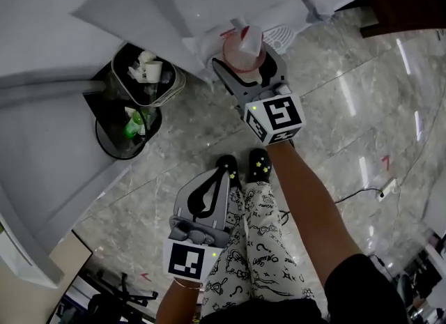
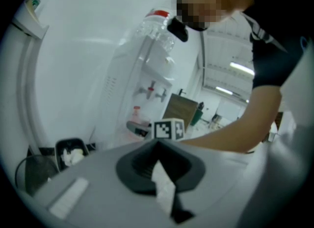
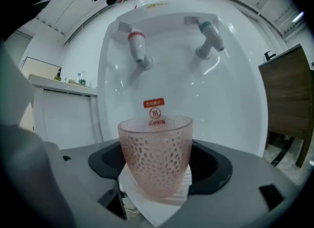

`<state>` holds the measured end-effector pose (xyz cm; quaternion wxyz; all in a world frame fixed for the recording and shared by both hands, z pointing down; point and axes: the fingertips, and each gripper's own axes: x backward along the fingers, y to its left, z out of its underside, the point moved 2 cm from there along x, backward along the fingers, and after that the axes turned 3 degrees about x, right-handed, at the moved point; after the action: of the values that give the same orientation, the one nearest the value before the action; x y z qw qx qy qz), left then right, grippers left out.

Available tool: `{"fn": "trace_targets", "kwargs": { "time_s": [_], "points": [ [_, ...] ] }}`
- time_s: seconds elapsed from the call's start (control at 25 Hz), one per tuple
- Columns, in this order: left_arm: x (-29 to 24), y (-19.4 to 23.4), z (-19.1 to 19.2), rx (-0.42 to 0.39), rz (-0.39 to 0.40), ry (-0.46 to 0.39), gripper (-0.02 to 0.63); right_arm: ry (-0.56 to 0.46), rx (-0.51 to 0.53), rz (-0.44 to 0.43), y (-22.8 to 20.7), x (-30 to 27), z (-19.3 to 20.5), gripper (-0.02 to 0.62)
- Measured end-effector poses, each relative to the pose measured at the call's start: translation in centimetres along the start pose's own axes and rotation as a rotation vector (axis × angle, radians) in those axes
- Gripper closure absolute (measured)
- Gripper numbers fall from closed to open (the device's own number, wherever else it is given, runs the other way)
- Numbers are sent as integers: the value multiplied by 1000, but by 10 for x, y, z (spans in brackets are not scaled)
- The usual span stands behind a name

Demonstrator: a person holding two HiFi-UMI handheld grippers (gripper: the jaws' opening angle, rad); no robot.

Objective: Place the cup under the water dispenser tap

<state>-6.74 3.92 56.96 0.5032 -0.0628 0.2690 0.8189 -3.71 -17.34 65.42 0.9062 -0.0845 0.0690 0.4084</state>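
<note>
A pink dimpled cup (image 3: pixel 156 153) stands upright between the jaws of my right gripper (image 3: pixel 157 192), which is shut on it. The cup sits low in front of the white water dispenser (image 3: pixel 230 99), below its red tap (image 3: pixel 137 45) and left of its blue tap (image 3: pixel 208 38). From the head view, the cup (image 1: pixel 245 42) and right gripper (image 1: pixel 244 61) are at the dispenser's base (image 1: pixel 279 37). My left gripper (image 1: pixel 224 171) hangs lower, over the person's legs, its jaws shut on nothing. In the left gripper view its fingertips (image 2: pixel 162 185) meet, with the dispenser (image 2: pixel 152 75) far off.
Two black bins (image 1: pixel 143 79) with rubbish stand left of the dispenser, one holding a green bottle (image 1: pixel 132 126). The person's black shoes (image 1: pixel 244 166) are on the marble floor. A cable and power strip (image 1: pixel 387 189) lie to the right. A dark wooden cabinet (image 1: pixel 411 2) stands at top right.
</note>
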Motion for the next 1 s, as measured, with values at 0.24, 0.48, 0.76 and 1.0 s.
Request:
{"fn": "trace_targets", "kwargs": {
  "time_s": [0.24,0.48,0.76,1.0],
  "points": [
    [-2,0,1,12,-1,9,609,87,119,-13,1,-5,5,207],
    [-3,-9,-2,29,10,6,609,215,70,-38,-5,-8,21,206],
    [-2,-15,-2,44,10,15,609,394,100,-33,-5,8,43,206],
    [1,-24,-27,-29,-15,-29,609,369,-46,53,-2,105,26,207]
  ]
}}
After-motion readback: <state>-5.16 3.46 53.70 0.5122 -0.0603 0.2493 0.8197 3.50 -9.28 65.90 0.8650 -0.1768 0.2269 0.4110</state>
